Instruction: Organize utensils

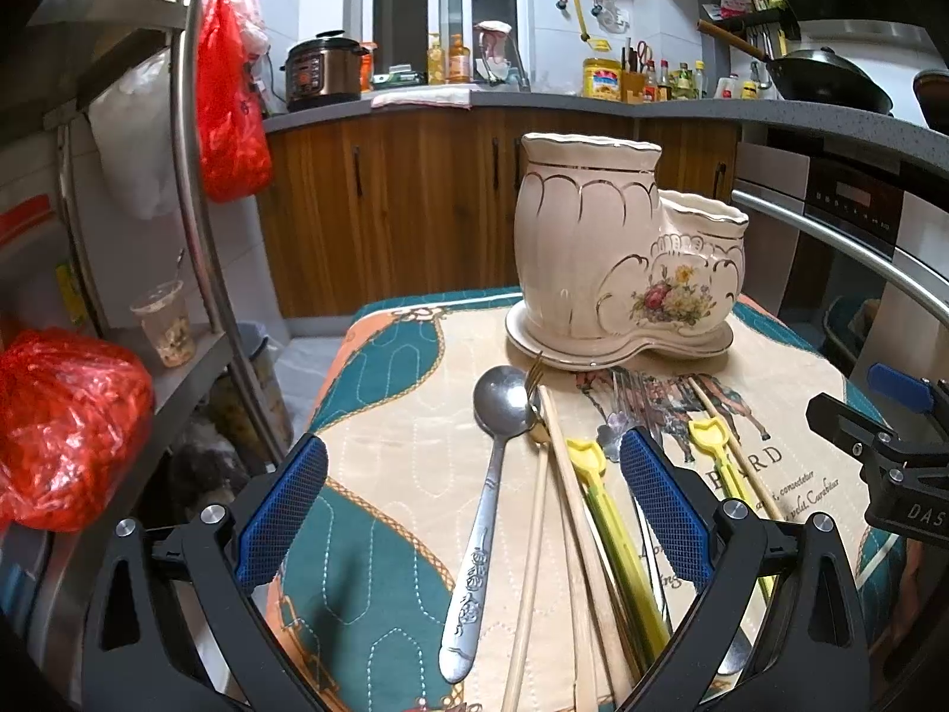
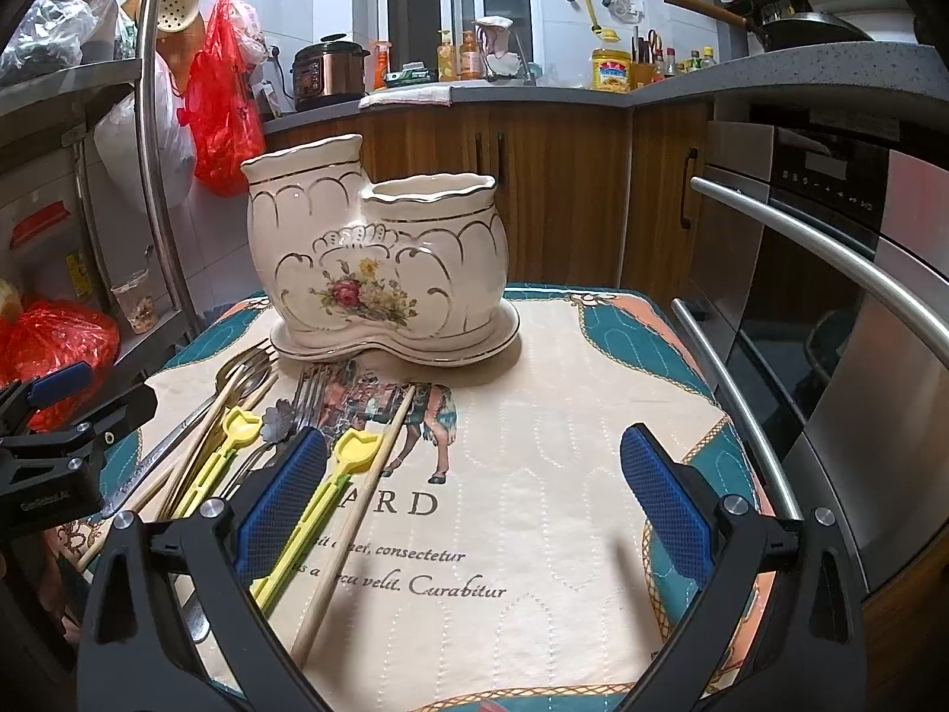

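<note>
A cream ceramic utensil holder (image 1: 617,255) (image 2: 379,261) with two compartments and a flower print stands upright at the far side of the quilted mat (image 1: 385,474) (image 2: 534,445). In front of it lie a steel spoon (image 1: 486,510), wooden chopsticks (image 1: 557,474) (image 2: 362,504), yellow plastic utensils (image 1: 617,534) (image 2: 308,528) and forks (image 2: 308,391). My left gripper (image 1: 474,510) hangs open above the spoon and chopsticks, with nothing between its fingers. Over the mat's bare middle, right of the utensils, my right gripper (image 2: 474,510) is open and holds nothing.
A metal shelf rack with red plastic bags (image 1: 65,421) and a plastic cup (image 1: 163,320) stands left of the mat. An oven with steel handles (image 2: 830,249) is close on the right. Wooden cabinets (image 1: 385,202) and a cluttered counter run behind.
</note>
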{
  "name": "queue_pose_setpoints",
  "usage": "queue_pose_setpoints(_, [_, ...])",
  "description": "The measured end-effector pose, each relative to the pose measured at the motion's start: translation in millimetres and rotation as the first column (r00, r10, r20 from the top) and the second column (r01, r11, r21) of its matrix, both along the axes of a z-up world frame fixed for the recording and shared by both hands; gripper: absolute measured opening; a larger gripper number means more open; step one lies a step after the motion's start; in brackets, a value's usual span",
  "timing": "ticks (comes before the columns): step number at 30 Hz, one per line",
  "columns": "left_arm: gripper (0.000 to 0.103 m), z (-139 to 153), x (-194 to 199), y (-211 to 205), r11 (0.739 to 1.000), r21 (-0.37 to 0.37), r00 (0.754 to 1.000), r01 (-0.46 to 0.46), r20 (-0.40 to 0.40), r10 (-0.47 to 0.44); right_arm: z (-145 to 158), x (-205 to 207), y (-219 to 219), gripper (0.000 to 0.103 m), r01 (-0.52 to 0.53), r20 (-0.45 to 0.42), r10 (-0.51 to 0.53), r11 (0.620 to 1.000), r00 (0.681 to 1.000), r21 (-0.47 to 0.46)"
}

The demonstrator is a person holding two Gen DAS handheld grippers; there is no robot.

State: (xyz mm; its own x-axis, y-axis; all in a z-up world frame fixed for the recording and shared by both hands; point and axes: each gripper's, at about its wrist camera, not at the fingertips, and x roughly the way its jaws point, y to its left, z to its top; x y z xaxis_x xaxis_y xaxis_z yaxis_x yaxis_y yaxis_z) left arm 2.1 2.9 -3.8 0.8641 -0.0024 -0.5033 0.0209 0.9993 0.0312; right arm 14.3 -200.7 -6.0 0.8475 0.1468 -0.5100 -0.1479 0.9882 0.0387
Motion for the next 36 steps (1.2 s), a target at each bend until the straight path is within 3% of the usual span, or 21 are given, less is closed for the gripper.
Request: queue_pose_setpoints(36, [0.098, -1.0, -0.6, 0.4, 1.000, 0.021, 1.000, -0.008, 0.000, 0.008, -3.1, 0.0, -3.6, 0.098, 0.005, -0.003, -0.005, 1.000, 1.000, -0.008])
